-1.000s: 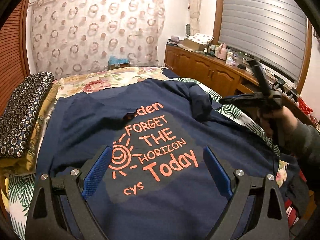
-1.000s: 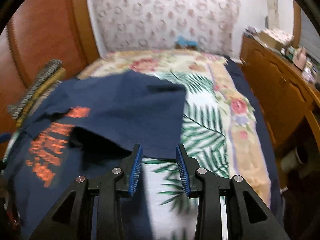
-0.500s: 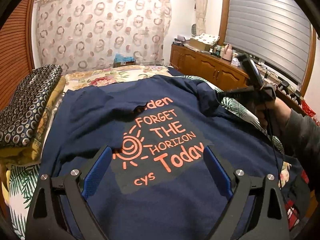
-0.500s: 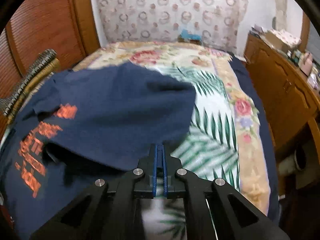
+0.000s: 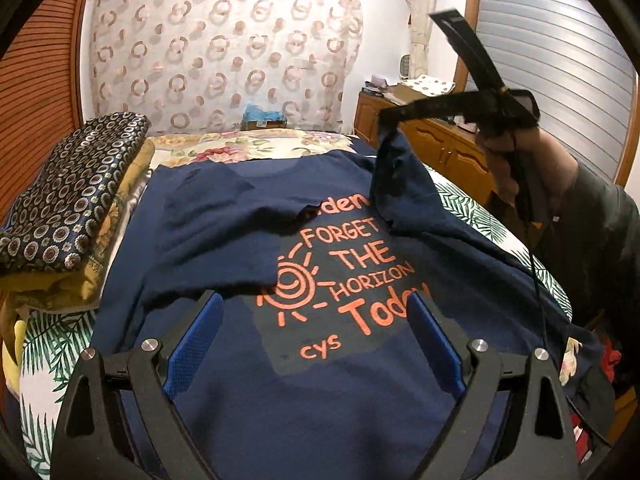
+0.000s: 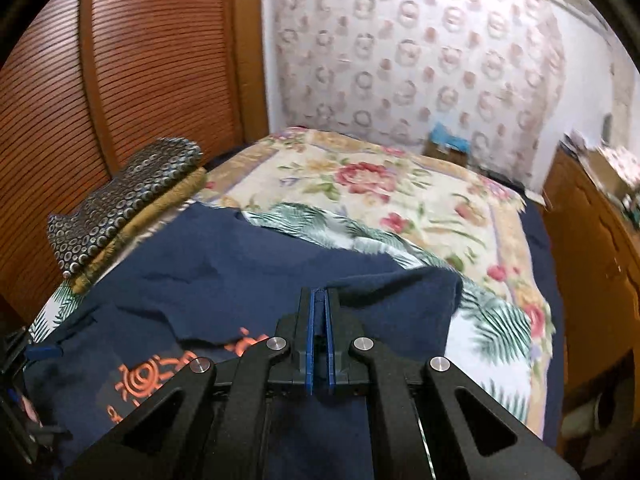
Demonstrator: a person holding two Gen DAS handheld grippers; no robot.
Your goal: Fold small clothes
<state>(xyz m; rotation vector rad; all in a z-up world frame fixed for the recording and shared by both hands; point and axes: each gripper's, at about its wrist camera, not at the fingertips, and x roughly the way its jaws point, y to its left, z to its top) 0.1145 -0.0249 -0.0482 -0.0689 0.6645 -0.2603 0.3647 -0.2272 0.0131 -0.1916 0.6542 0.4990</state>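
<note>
Two blue-padded fingers of the left gripper stand spread wide, low over the printed front of the navy T-shirt, nothing between them. The shirt lies flat on the bed, print up, one sleeve folded across its chest. Farther off, the right gripper, pads pressed together, pinches the shirt's other sleeve and lifts it clear of the bedspread. Folded patterned cloths are stacked beside the shirt, near the wooden shutter.
</note>
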